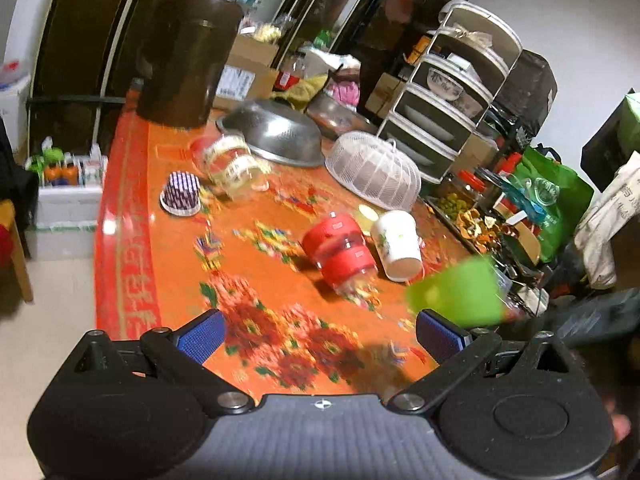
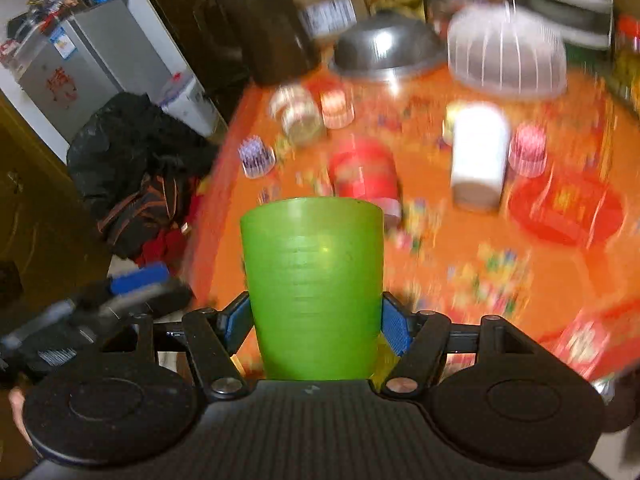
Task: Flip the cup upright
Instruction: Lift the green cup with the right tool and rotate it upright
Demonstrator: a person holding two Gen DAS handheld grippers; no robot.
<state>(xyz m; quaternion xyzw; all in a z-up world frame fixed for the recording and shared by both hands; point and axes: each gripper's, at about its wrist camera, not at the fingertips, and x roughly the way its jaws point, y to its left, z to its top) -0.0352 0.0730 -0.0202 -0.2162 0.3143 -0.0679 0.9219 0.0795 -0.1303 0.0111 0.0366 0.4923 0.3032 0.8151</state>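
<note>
Big table (image 1: pixel 168 280) under an orange floral cloth, crammed into a cluttered room with a grey fridge (image 2: pixel 72 68) off to one side and dark cabinets behind. Tall dark bin (image 1: pixel 180 56) at the far end, then a white tiered rack (image 1: pixel 448 92), an upturned steel basin (image 1: pixel 276 136), a white mesh food cover (image 1: pixel 374 170). Closer in: red-banded jar (image 1: pixel 340 252) on its side, white cup (image 1: pixel 396 244) also tipped over, small purple-striped cup (image 1: pixel 182 194) mouth down. Green cup (image 2: pixel 312 284) up off the table, clamped between the blue pads of the right gripper (image 2: pixel 316 318), long axis running straight away from the camera and up the frame, far end a flat-looking edge; can't tell if that end is mouth or base. Cup's lower part cut off behind the gripper body. Left gripper (image 1: pixel 320 336) spread wide, nothing between its pads, hovering over the near table edge with the green cup just off its right finger. Heavy motion blur, so labels and cloth pattern unreadable.
</note>
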